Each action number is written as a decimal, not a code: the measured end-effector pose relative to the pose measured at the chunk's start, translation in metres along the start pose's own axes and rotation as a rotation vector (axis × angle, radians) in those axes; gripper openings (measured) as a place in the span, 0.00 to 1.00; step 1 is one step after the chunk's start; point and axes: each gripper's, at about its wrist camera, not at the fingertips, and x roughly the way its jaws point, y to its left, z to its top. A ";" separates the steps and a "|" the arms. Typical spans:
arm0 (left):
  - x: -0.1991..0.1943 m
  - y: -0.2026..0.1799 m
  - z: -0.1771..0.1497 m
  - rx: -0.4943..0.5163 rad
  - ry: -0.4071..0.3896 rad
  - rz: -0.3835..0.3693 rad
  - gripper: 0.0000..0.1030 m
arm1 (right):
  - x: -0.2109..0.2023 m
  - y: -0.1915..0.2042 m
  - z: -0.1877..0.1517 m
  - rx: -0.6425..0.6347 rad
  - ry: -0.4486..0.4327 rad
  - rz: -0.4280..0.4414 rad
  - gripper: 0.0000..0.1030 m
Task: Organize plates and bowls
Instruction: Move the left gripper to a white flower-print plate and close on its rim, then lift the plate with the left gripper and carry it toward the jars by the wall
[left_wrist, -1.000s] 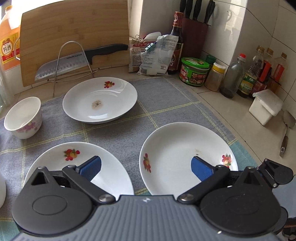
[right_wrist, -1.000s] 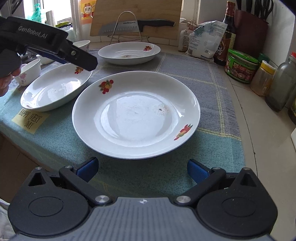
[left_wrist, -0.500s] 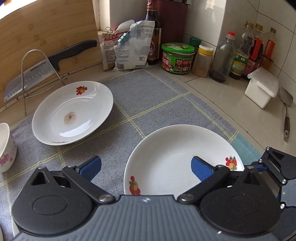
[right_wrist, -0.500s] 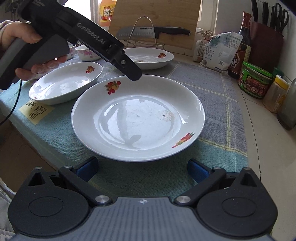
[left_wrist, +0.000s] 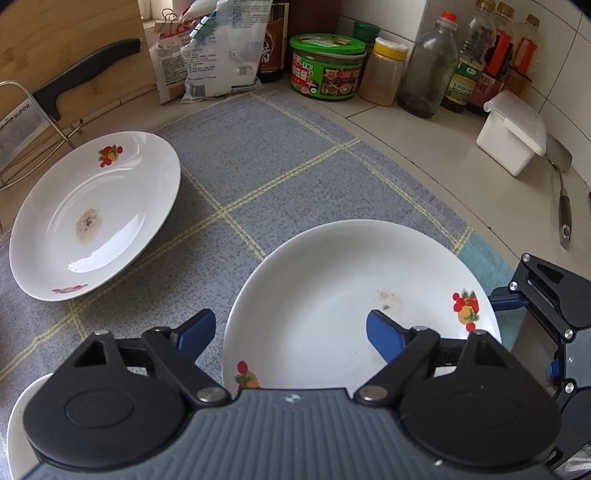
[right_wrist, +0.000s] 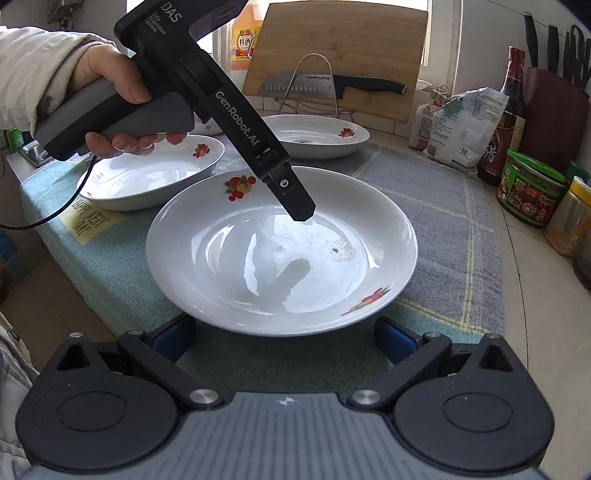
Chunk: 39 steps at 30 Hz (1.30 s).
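Three white plates with fruit prints lie on a grey-and-teal cloth. The near plate lies between both grippers. My left gripper is open and hovers over that plate's left rim; it shows from the side in the right wrist view. My right gripper is open, its blue pads level with the plate's near rim, not closed on it. A second plate lies farther back. A third plate lies to the left.
A cleaver on a wire rack leans against a wooden cutting board. Snack bags, a green jar, bottles, a white box and a spatula crowd the counter's back and right.
My left gripper has swung right and forward, from above the left plate to over the near plate. My right gripper has edged closer to the near plate's rim.
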 end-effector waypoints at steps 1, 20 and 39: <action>0.001 0.000 0.000 0.004 0.010 -0.008 0.84 | 0.001 -0.001 0.000 -0.003 0.000 0.003 1.00; 0.010 0.004 0.007 0.036 0.082 -0.049 0.74 | 0.006 -0.005 0.008 -0.044 0.017 0.045 1.00; 0.003 0.007 0.013 0.020 0.072 -0.052 0.74 | 0.007 -0.006 0.019 -0.037 0.062 0.063 1.00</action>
